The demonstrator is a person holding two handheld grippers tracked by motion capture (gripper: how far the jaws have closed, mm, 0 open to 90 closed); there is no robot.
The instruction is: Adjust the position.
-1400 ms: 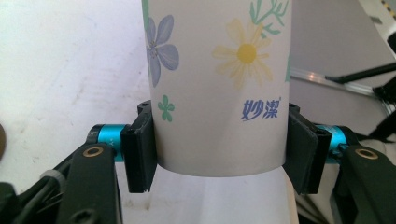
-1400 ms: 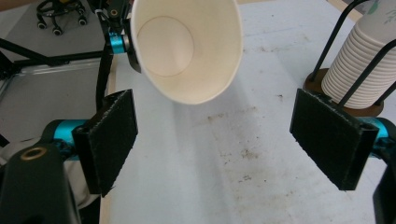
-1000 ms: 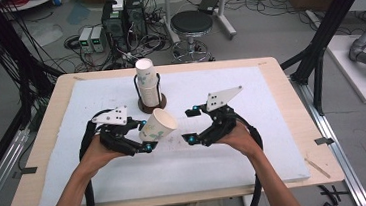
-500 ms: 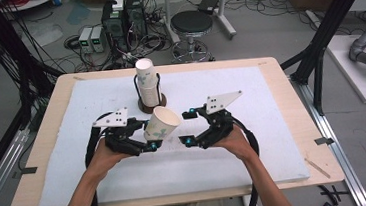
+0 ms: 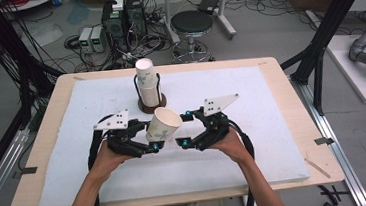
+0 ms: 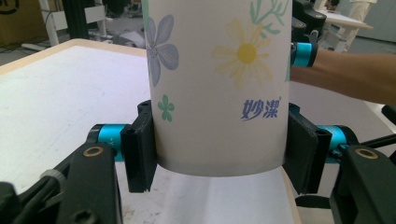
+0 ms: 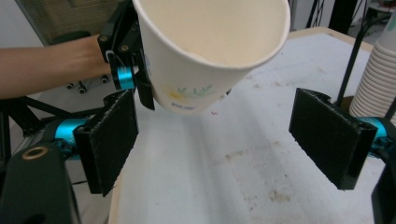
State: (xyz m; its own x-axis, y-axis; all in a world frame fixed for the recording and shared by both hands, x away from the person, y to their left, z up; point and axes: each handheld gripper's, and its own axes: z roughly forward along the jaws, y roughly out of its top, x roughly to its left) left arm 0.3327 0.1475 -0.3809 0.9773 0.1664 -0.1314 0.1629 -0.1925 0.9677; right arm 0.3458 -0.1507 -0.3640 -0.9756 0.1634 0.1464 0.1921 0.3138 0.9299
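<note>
A white paper cup (image 5: 163,126) with a flower print hangs tilted above the white mat, mouth up and to the right. My left gripper (image 5: 149,135) is shut on its lower part. In the left gripper view the two black pads (image 6: 140,154) press both sides of the cup (image 6: 219,84) near its base. My right gripper (image 5: 185,129) stands open just right of the cup, its jaws wide apart with nothing between them. From the right gripper view (image 7: 224,140), the cup's open mouth (image 7: 205,51) faces the camera a little beyond the jaws, with the left gripper (image 7: 126,70) behind it.
A stack of paper cups (image 5: 147,83) stands in a black wire holder on a brown base (image 5: 151,106) just beyond the held cup; its edge shows as cups (image 7: 376,79) at right. The white mat (image 5: 251,97) covers the wooden table (image 5: 290,88).
</note>
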